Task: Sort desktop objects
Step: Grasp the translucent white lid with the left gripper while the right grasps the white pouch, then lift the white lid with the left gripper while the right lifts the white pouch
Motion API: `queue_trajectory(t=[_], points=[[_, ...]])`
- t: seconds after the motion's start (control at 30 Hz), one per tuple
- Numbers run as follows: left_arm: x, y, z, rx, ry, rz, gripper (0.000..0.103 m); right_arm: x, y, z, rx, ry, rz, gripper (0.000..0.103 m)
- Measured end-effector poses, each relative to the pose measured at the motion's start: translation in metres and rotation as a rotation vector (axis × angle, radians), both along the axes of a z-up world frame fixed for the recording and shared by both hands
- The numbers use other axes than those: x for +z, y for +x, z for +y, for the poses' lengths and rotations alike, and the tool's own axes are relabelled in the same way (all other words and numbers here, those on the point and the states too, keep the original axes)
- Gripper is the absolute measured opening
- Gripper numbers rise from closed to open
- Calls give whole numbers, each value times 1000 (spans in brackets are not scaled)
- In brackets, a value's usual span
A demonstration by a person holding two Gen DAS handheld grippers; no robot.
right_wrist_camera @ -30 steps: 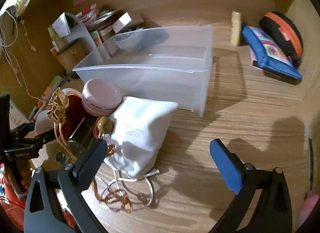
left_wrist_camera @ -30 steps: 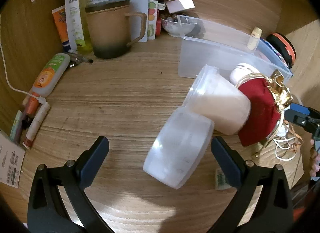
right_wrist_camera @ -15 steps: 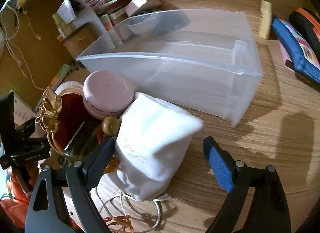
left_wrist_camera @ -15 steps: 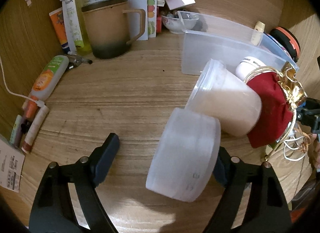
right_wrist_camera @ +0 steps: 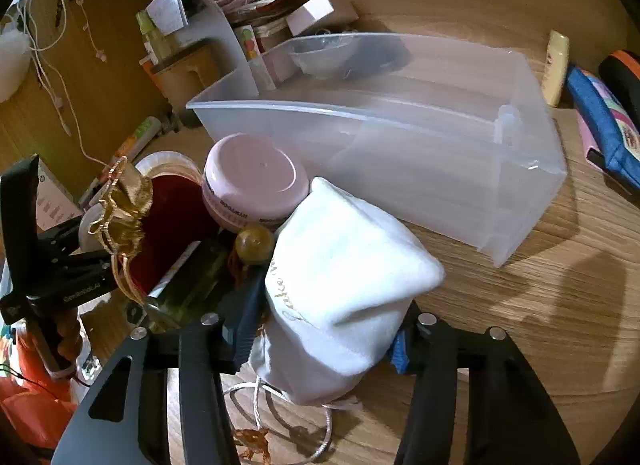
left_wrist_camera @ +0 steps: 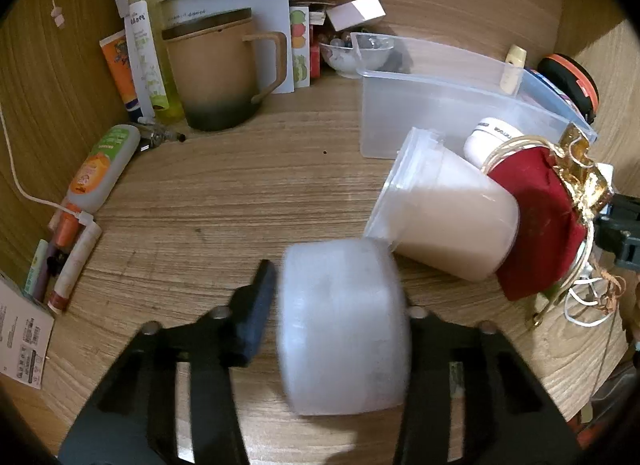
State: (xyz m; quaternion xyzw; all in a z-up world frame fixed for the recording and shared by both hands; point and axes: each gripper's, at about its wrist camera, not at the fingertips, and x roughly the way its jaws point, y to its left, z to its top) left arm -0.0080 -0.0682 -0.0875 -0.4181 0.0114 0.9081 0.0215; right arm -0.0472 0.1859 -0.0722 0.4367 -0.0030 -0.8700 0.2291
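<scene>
In the left wrist view a white, frosted round tub (left_wrist_camera: 340, 325) stands on edge on the wooden desk. My left gripper (left_wrist_camera: 338, 297) is closing on it; the left pad touches its side and the right finger is hidden behind it. In the right wrist view my right gripper (right_wrist_camera: 326, 325) is closing on a white cloth pouch (right_wrist_camera: 344, 273), which bulges between the pads. A clear plastic bin (right_wrist_camera: 400, 137) lies just beyond the pouch. The same clear plastic bin (left_wrist_camera: 440, 113) shows at the upper right of the left wrist view.
A tipped plastic cup (left_wrist_camera: 448, 217) and a red pouch (left_wrist_camera: 540, 225) lie right of the tub. A pink-lidded jar (right_wrist_camera: 256, 181) and a dark bottle (right_wrist_camera: 192, 277) crowd the white pouch. A mug (left_wrist_camera: 216, 77) and tubes (left_wrist_camera: 100, 169) line the back left. A blue case (right_wrist_camera: 600, 125) lies far right.
Both pairs of jaws have closed in from wide open. The white tub has turned up on edge between the left fingers. The right gripper has moved forward onto the white pouch.
</scene>
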Motion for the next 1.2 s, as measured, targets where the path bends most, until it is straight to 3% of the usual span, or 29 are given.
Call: queue_trajectory(t=[0.17,0.67,0.93,1.0,1.2], points=[[0,0,-3,4,11,6,30,8,7,7,-39,-4,27,38],[11,5,-15,39,28,51,29,30,26,44,-160,-20,91,36],[26,9,-17,34,21,93,29,49,36,51,-171,-36,152,35],[27,11,-17,30,18,96,29,54,38,53,-178,-40,165,29],[26,16,-23,19,23,85,30,53,38,53,-164,-28,154,28]])
